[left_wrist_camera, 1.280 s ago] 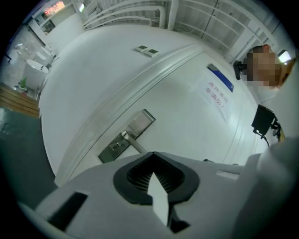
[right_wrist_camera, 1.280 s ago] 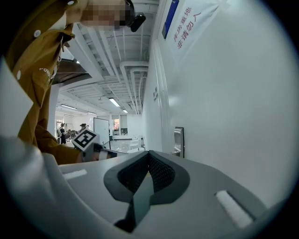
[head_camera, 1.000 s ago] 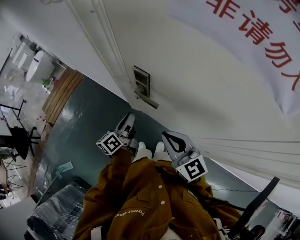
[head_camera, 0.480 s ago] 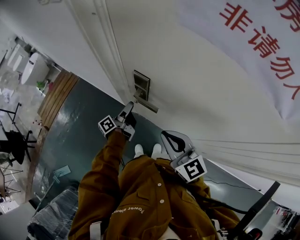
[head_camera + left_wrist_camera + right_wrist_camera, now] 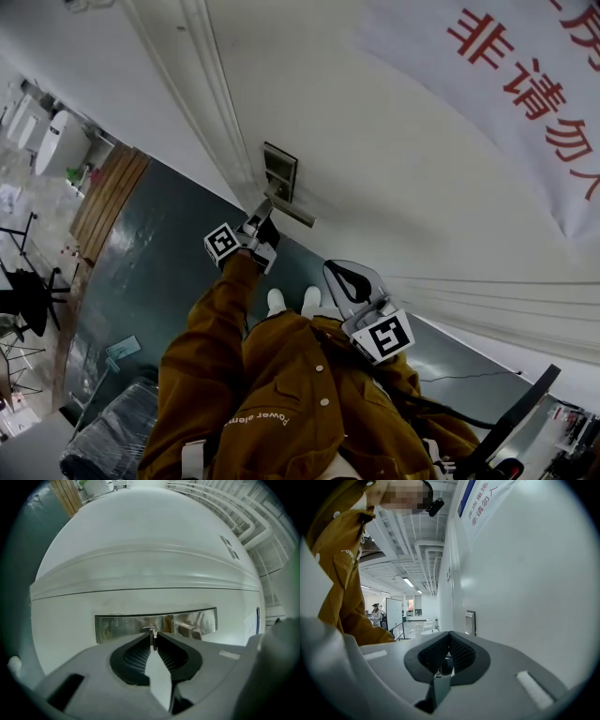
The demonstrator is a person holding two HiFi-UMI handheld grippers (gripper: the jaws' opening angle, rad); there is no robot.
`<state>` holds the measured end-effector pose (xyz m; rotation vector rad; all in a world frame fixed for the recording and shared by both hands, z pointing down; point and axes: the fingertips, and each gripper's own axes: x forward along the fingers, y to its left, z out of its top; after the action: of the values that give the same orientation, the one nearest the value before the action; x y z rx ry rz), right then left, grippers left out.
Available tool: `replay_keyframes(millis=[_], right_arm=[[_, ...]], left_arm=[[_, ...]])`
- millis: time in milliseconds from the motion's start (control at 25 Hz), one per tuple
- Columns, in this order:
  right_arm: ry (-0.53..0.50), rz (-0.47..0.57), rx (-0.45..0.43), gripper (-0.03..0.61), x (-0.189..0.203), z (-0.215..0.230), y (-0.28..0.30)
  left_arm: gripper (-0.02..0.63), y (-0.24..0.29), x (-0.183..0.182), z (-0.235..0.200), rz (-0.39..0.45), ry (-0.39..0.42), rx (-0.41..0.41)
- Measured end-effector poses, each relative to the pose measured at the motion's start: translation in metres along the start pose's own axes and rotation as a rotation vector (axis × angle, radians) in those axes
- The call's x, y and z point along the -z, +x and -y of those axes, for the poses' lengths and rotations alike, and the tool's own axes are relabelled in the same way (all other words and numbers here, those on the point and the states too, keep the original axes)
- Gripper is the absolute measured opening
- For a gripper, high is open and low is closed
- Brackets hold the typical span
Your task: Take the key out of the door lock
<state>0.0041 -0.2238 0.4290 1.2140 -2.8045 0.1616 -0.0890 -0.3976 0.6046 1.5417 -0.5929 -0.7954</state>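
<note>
Metal key [image 5: 152, 639] perpendicular to lock plate [image 5: 117, 626]

The left gripper [image 5: 151, 638] has just been closing its jaws, and the key [image 5: 151, 632] is pinched between them. Only the key's round top shows; the jaws hide the rest. The gripper's grey body covers the nearest edge of the shiny lock plate [image 5: 117, 626] and part of the handle [image 5: 190, 629]. In the head view the key is too small to see. The red letters on the white banner [image 5: 422, 47] are cut off by the top and right edges. The far people [image 5: 375, 612] in the right gripper view are too small to make out.
</note>
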Motion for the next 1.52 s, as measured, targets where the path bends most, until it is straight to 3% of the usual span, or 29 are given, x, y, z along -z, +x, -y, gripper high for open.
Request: replay_keyframes(millis=[80, 640, 1040, 1120, 1200, 1320, 1520], right_arm=[[0.007, -0.014, 0.001, 0.006, 0.004, 0.001, 0.0], [0.014, -0.016, 0.0, 0.006, 0.004, 0.0, 0.001], [0.016, -0.016, -0.034, 0.006, 0.005, -0.007, 0.006], [0.018, -0.014, -0.043, 0.006, 0.005, -0.009, 0.009], [0.015, -0.012, -0.053, 0.006, 0.005, -0.011, 0.011], [0.016, -0.007, -0.053, 0.006, 0.005, -0.012, 0.011], [0.047, -0.03, -0.025, 0.006, 0.012, -0.003, 0.012]], left_arm=[[0.028, 0.0, -0.001, 0.0, 0.002, 0.003, 0.002], [0.021, -0.005, 0.001, 0.0, -0.015, -0.029, -0.003], [0.02, -0.066, 0.019, 0.043, -0.038, 0.089, -0.039], [0.02, -0.083, 0.023, 0.055, -0.044, 0.162, -0.105], [0.02, -0.102, 0.024, 0.068, -0.077, 0.363, -0.177], [0.02, -0.109, 0.045, 0.114, -0.136, 0.676, -0.148], [0.02, -0.11, 0.079, 0.153, -0.168, 1.002, -0.174]])
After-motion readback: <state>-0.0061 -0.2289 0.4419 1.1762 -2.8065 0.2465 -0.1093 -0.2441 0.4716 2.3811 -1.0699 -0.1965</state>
